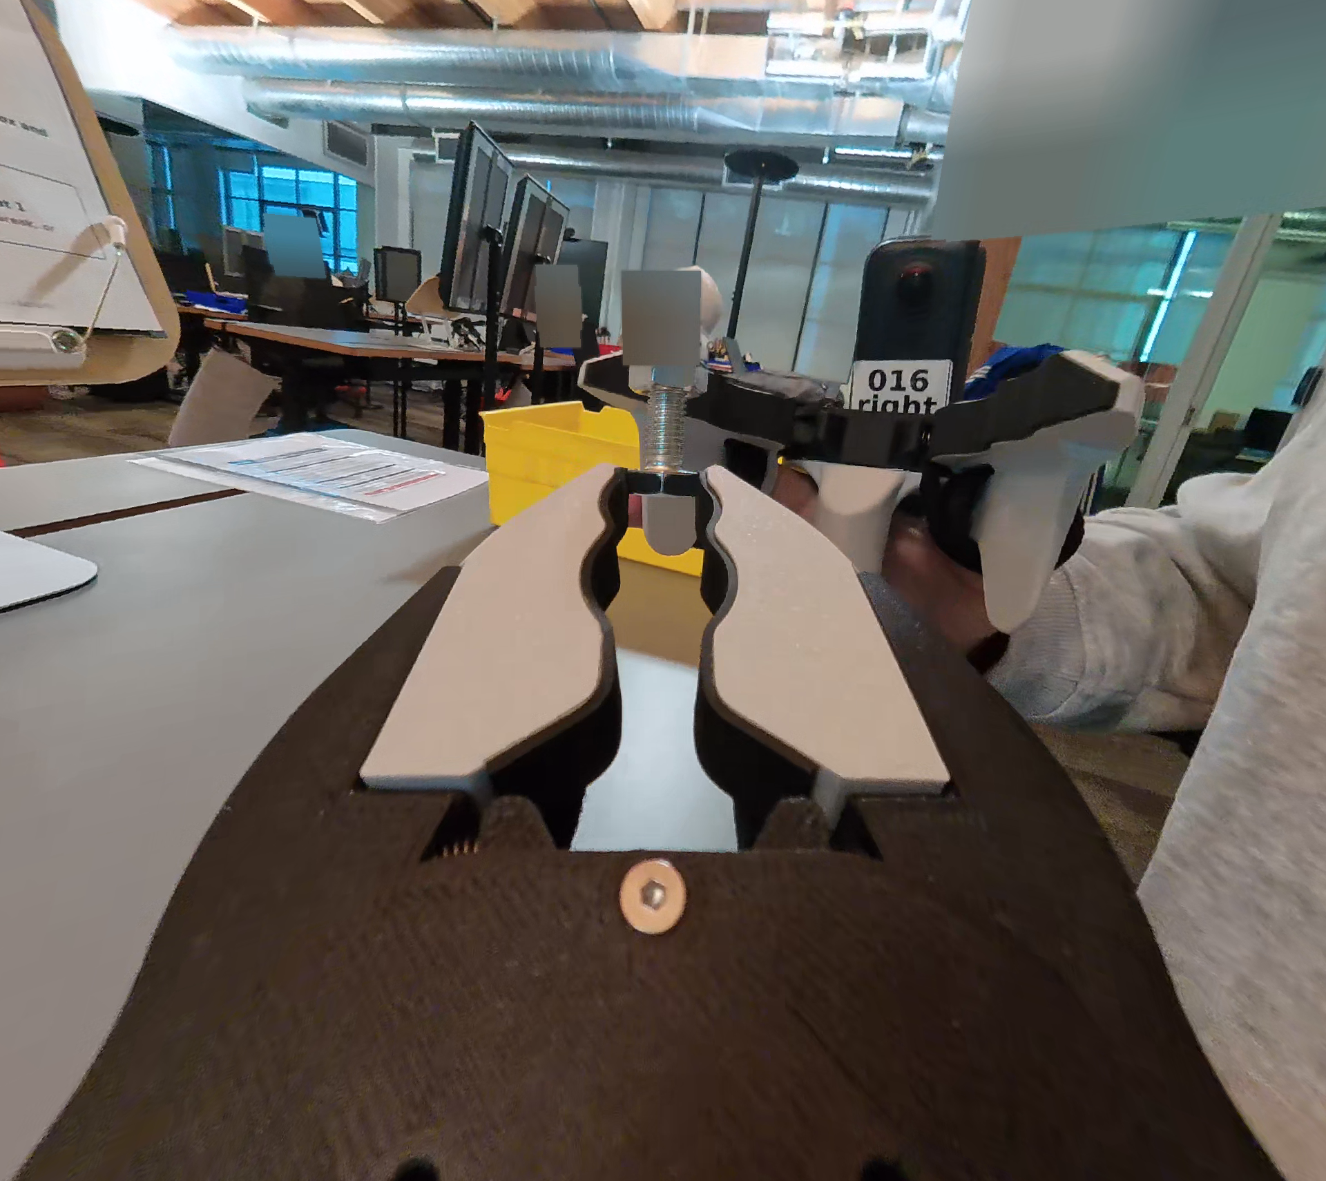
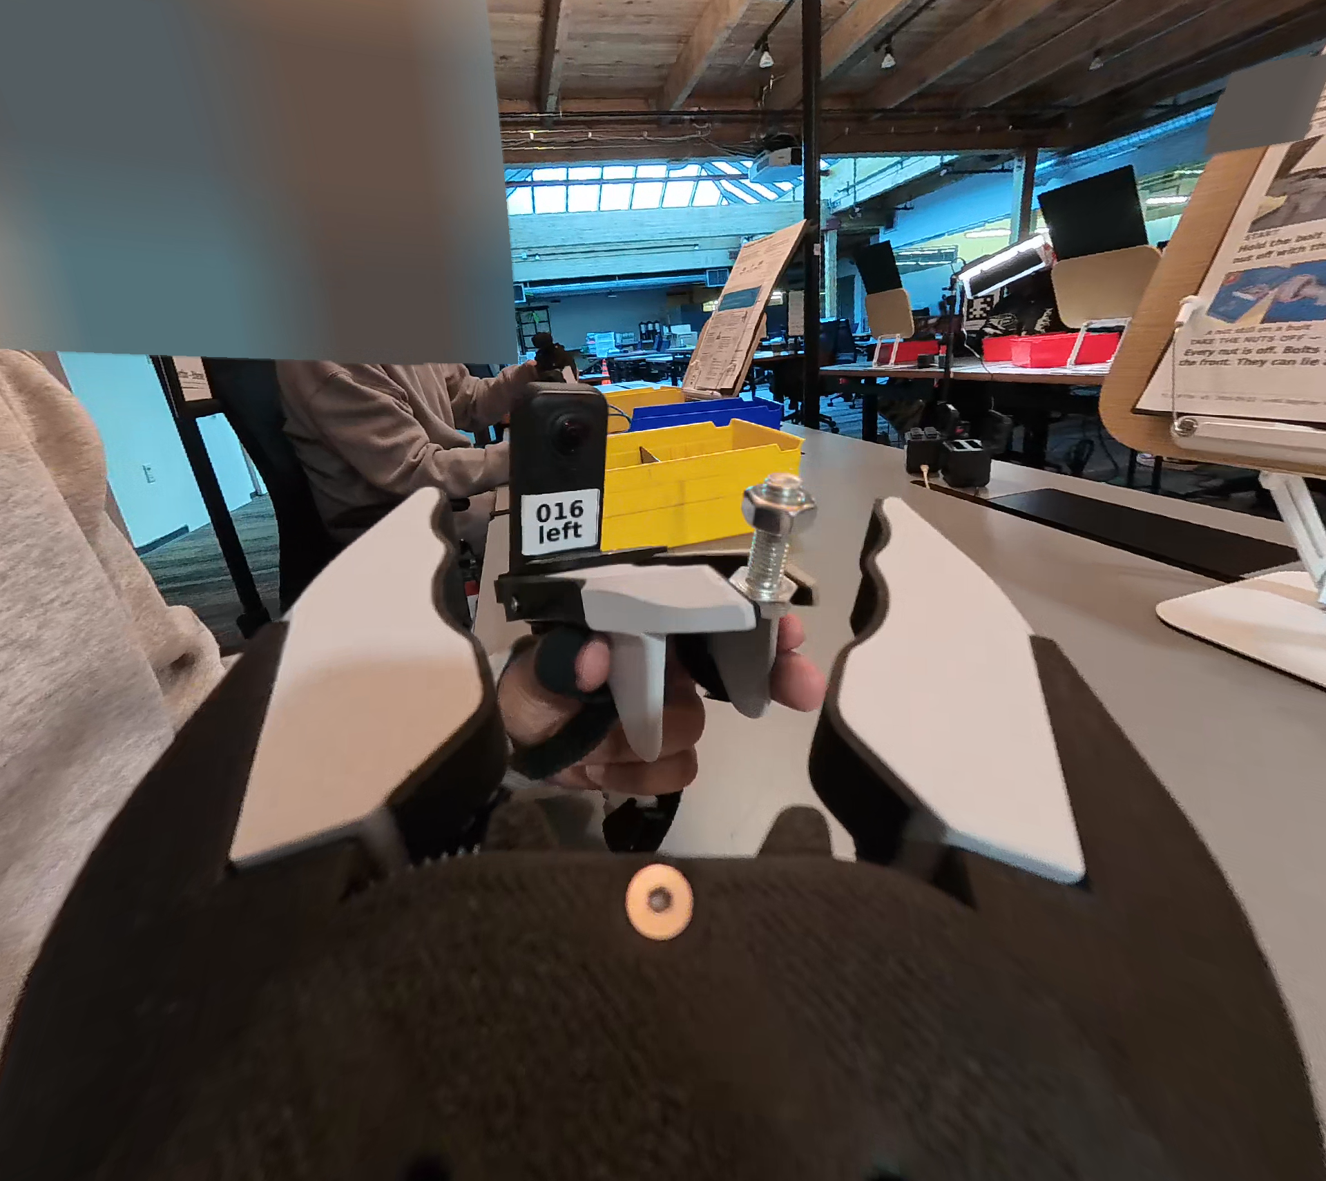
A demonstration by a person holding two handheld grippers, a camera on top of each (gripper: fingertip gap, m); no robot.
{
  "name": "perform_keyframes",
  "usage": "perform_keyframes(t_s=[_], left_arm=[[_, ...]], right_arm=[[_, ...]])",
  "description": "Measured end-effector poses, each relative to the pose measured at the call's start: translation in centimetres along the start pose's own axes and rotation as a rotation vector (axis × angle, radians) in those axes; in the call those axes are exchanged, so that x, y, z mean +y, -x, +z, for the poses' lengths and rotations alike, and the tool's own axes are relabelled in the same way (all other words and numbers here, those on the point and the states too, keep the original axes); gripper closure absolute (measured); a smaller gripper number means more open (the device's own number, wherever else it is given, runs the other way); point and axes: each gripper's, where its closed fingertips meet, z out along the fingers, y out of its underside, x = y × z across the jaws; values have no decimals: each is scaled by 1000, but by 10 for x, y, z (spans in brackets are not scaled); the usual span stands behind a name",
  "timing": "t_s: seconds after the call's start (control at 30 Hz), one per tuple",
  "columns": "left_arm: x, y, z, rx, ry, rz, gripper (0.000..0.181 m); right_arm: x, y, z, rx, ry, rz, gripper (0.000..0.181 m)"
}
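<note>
My left gripper is shut on the head of a silver bolt and holds it upright above the grey table. A hex nut sits at the top of the bolt's thread. In the right wrist view the left gripper and the bolt are straight ahead. My right gripper is wide open and empty, with the nut between its fingers, nearer the right finger and not touching it. It faces the left wrist view, one finger beside the nut.
A yellow bin stands on the table behind the grippers, also in the left wrist view, with a blue bin beyond. A document stand and its white base are nearby. A laminated sheet lies flat. A seated person is behind. Across from one pair of fingers to the other is roughly 4 cm.
</note>
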Motion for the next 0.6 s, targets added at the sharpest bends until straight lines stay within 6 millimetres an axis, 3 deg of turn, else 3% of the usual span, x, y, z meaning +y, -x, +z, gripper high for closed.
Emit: perform_keyframes(t_s=[0.33, 0.43, 0.6], left_arm=[[-3, 10, -3, -36, -20, -48, 161], [-9, 20, -8, -62, -62, -113, 161], [-13, 17, -10, -38, -90, -131, 161]], right_arm=[[2, 10, 1, -46, 14, -7, 75], [-1, 19, -1, -106, 12, 0, 94], [2, 14, -1, -62, 27, -60, 91]])
